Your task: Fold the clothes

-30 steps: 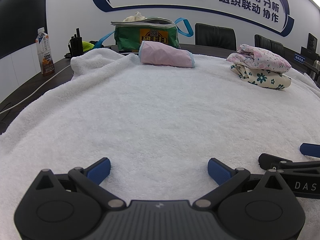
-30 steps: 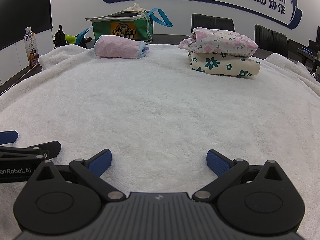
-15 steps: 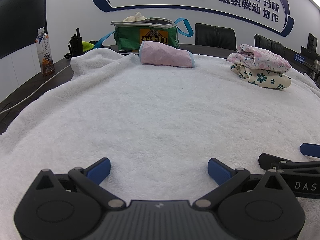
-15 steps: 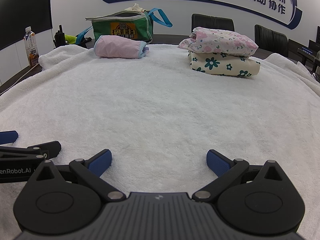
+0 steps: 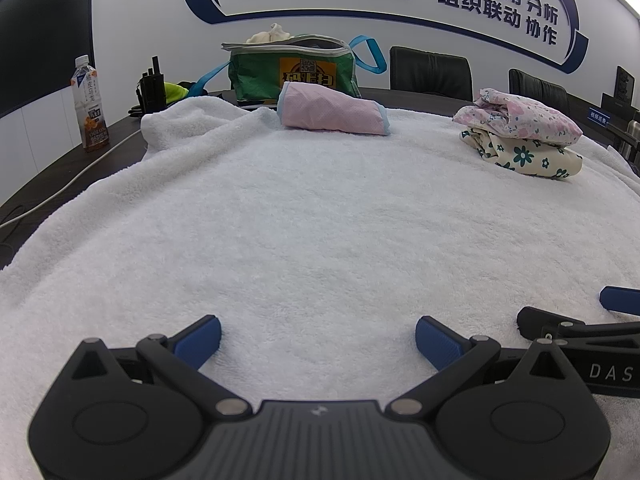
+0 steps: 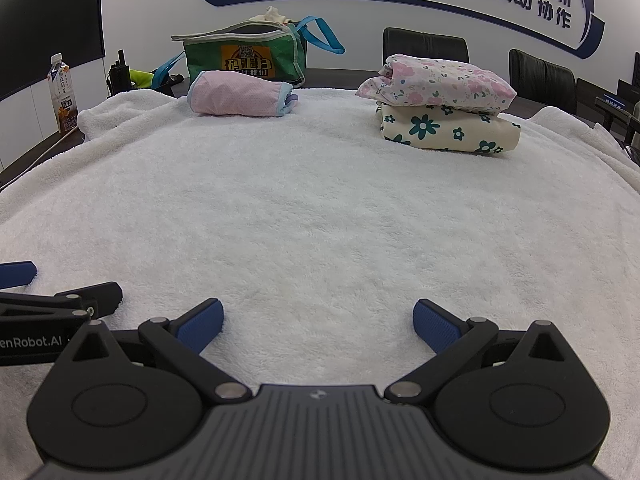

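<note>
Bright, even indoor light from above; glare strip at top right corner of left view. Soft, faint shadows under folded clothes (image 6: pixel 440 108) on white towel (image 6: pixel 320 208). Strong fisheye bending at edges, dark corners. Sharp focus throughout, no motion blur.

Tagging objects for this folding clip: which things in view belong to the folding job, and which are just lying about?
Belongs to the job:
- pink garment, folded
- pink floral garment, stacked on the
- cream flowered garment
- white towel covering the table
- left gripper and right gripper, both open and empty

Just lying about:
- green bag
- drink bottle
- black chairs
</note>
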